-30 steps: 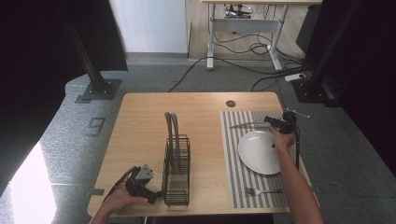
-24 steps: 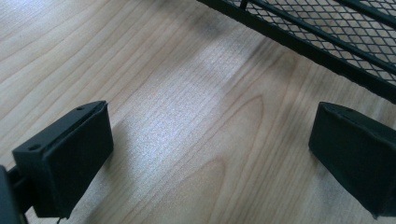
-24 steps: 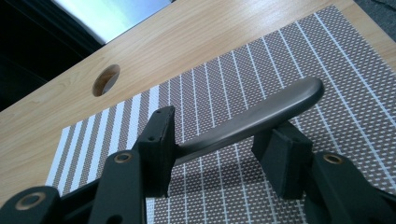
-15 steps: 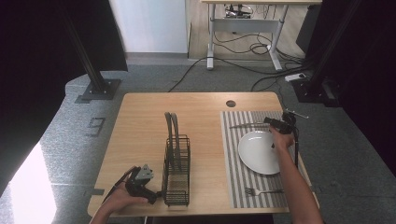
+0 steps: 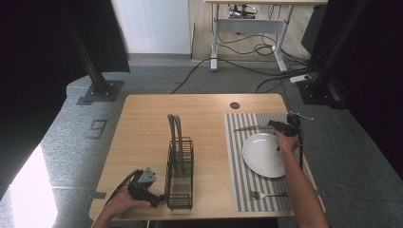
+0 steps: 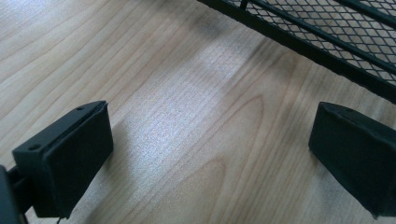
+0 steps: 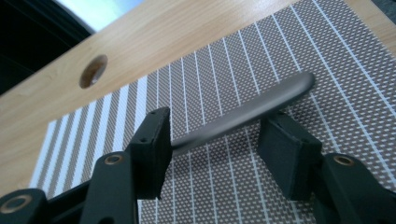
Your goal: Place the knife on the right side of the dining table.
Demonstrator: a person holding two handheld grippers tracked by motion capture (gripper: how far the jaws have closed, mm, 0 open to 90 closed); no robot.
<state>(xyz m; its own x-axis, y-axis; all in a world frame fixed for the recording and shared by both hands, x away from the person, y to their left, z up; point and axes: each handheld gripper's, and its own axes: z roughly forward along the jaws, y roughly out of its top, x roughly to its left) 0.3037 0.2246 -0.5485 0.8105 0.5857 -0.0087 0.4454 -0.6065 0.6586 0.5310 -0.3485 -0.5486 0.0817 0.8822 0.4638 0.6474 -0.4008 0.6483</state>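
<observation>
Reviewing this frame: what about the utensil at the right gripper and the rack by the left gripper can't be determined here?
- Utensil: right gripper view, its working end is hidden behind one jaw, so knife or spoon is unclear; whether the pads touch it is unclear too.
- Same utensil: high view, too small to identify.
- Black wire rack: left gripper view, cut off by the top edge.
- Fork: high view, tines too small to count.

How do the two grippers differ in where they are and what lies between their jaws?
The left gripper rests on bare wood beside the black rack, nothing between its jaws. The right gripper is over the striped mat, its jaws either side of a metal utensil handle. Both are open.
</observation>
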